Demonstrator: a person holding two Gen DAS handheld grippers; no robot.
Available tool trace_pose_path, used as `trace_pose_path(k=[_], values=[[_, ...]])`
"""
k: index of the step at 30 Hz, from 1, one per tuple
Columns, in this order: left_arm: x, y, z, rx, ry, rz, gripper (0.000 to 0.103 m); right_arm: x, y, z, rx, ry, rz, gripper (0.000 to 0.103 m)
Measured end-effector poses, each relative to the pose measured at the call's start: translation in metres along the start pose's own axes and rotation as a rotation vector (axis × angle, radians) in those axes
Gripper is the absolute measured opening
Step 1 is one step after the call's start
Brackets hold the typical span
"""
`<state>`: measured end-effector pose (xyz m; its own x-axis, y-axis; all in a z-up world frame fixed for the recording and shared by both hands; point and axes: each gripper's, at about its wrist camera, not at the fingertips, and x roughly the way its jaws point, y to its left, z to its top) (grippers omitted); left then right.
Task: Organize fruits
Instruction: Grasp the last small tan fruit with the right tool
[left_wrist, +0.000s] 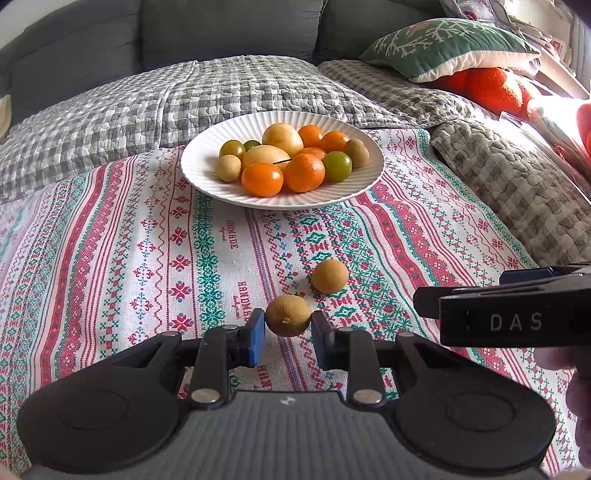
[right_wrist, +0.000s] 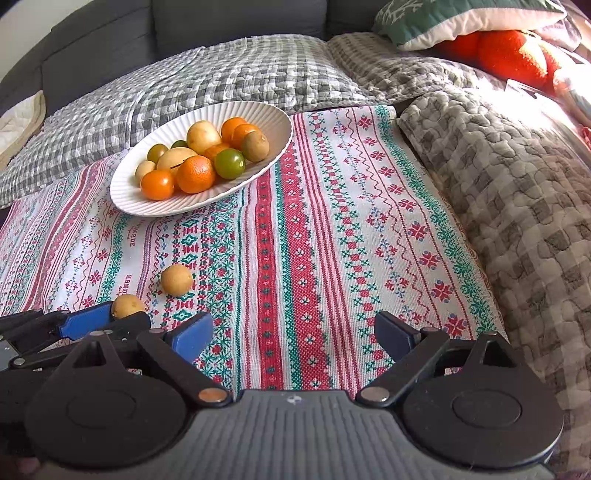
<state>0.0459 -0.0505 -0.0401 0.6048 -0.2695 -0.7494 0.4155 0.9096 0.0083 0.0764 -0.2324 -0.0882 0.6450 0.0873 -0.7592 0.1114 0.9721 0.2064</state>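
Note:
A white ribbed plate (left_wrist: 207, 184) (right_wrist: 125, 199) on the patterned cloth holds several orange, green, yellow and brown fruits. My left gripper (left_wrist: 288, 325) is shut on a small brown round fruit (left_wrist: 288, 315) (right_wrist: 127, 305), held just above the cloth. A second brown round fruit (left_wrist: 329, 276) (right_wrist: 176, 279) lies on the cloth just beyond it, to the right. My right gripper (right_wrist: 293, 332) is open and empty over the cloth, to the right of the left one; its side shows in the left wrist view (left_wrist: 509, 314).
The striped cloth (right_wrist: 332, 221) lies on a sofa covered in grey checked quilts (left_wrist: 110, 107). A bunched quilt (right_wrist: 517, 184) rises at the right. A green cushion (left_wrist: 450, 48) and orange plush items (left_wrist: 495, 88) sit at the back right.

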Motion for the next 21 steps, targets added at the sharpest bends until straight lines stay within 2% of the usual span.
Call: trace_pose_path(k=[7, 13, 21], values=[[-0.005, 0.027, -0.001, -0.050, 0.046, 0.033, 0.021, 0.013, 0.018, 0.000, -0.015, -0.010, 0.058, 0.091], [-0.006, 0.041, -0.004, -0.055, 0.076, 0.050, 0.021, 0.024, 0.045, 0.001, -0.060, -0.009, 0.104, 0.080], [-0.007, 0.050, -0.006, -0.071, 0.096, 0.050, 0.021, 0.034, 0.066, 0.000, -0.165, -0.027, 0.072, 0.074]])
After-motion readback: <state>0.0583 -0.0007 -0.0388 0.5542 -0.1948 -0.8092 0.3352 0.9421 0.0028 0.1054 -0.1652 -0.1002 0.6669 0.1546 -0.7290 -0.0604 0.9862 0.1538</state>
